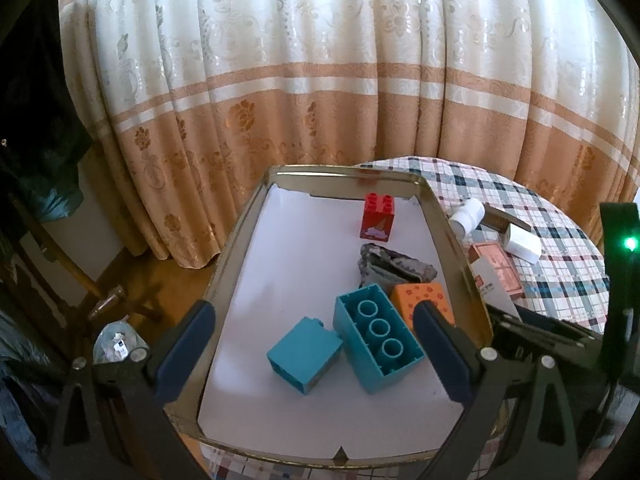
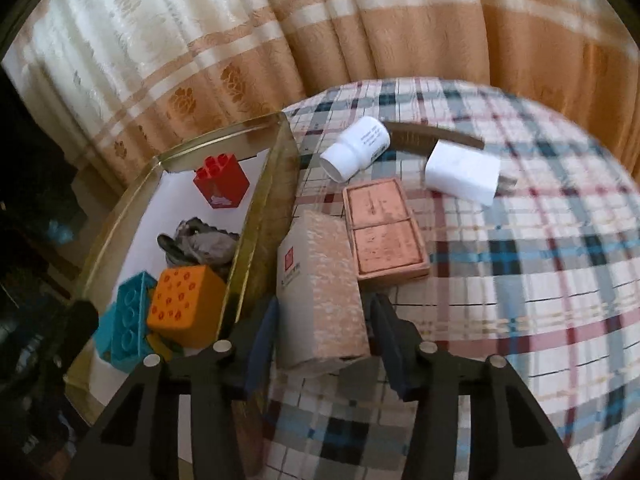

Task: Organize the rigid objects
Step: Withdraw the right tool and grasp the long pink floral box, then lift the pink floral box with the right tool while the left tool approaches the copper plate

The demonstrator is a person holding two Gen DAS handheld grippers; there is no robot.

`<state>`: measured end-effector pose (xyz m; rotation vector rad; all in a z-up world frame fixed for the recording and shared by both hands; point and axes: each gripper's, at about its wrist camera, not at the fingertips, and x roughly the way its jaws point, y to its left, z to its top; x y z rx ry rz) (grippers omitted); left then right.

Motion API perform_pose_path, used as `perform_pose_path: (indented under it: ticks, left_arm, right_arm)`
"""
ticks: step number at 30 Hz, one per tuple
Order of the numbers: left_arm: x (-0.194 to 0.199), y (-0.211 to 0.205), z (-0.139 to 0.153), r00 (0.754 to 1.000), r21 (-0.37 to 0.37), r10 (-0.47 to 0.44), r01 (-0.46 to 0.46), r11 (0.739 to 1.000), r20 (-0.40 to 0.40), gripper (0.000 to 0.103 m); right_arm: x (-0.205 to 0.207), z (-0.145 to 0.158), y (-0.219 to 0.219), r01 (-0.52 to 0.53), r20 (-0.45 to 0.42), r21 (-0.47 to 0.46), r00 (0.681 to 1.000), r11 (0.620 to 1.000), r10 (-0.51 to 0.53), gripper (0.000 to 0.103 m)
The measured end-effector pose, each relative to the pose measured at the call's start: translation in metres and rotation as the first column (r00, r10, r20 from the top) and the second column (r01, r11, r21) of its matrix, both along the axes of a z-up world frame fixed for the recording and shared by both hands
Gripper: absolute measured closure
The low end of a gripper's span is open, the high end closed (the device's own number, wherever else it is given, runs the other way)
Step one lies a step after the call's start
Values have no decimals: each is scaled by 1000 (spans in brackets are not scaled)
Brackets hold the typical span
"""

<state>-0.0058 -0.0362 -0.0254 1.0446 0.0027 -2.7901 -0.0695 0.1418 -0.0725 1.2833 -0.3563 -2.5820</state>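
Note:
My right gripper (image 2: 325, 302) is closed around a beige patterned box (image 2: 320, 272) that leans by the tray's right wall; its pads sit against both long sides. The gold-rimmed tray (image 1: 244, 224) has a white floor. On it are a red block (image 1: 378, 216), a grey crumpled lump (image 1: 394, 266), an orange block (image 1: 420, 294), a long teal block (image 1: 378, 336) on its side and a small teal block (image 1: 304, 354). My left gripper (image 1: 314, 312) hovers open above the teal blocks, holding nothing.
On the plaid tablecloth (image 2: 520, 280) right of the tray lie a copper-pink flat case (image 2: 384, 232), a white bottle (image 2: 356, 148) on its side, a white plug adapter (image 2: 462, 176) and a brown comb (image 2: 432, 136). A curtain hangs behind. The floor drops away left of the tray.

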Motion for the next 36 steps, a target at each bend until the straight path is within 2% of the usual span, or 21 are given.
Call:
perform_pose_path:
  ticks: [1,3,5,8,12,18,22,25,30,33,36]
  left_arm:
    - [-1,0,0,1000,2,1,-1,1000,3,2]
    - [-2,1,-2,1000,0,-2,2,1000,9,2]
    - [-2,2,-2,1000,-2,-9,9,1000,9,2]
    - [-2,4,-1,1000,-6,-13,13,1000,4,2]
    - [-7,10,0,1000,18,-28,28,999,8,2]
    - [-14,32,8,997,38,-81,82,996,-16,2]
    - [-20,59,13,991,7,-127,128,992,-39,2]
    - [-26,81,15,987,-16,-154,154,988,-44,2]
    - [-42,118,9,982,-5,-191,191,982,3,3]
    - [-53,138,3,977,18,-210,210,978,24,4]
    - [-68,152,-9,979,23,-189,188,982,74,5]
  right_arm:
    - [-3,-2,2,-1,5,-23,1000,1000,1,52]
    - [-5,-2,-2,-28,-6,-4,1000,1000,28,56]
    - [-7,-5,-2,-51,9,-13,999,999,52,75]
    - [-2,-5,2,-43,3,-4,999,999,43,75]
    - [17,8,16,-36,-59,-3,998,999,36,75]
    - [33,31,56,93,-147,37,985,995,-86,75]
    - [33,35,84,212,-173,89,966,973,-194,75]
    - [31,32,104,262,-176,96,954,960,-243,75]
    - [33,35,122,354,-237,170,921,920,-310,75]
    - [39,37,136,411,-268,157,893,898,-362,75]
    - [42,38,148,451,-284,154,873,879,-397,75]
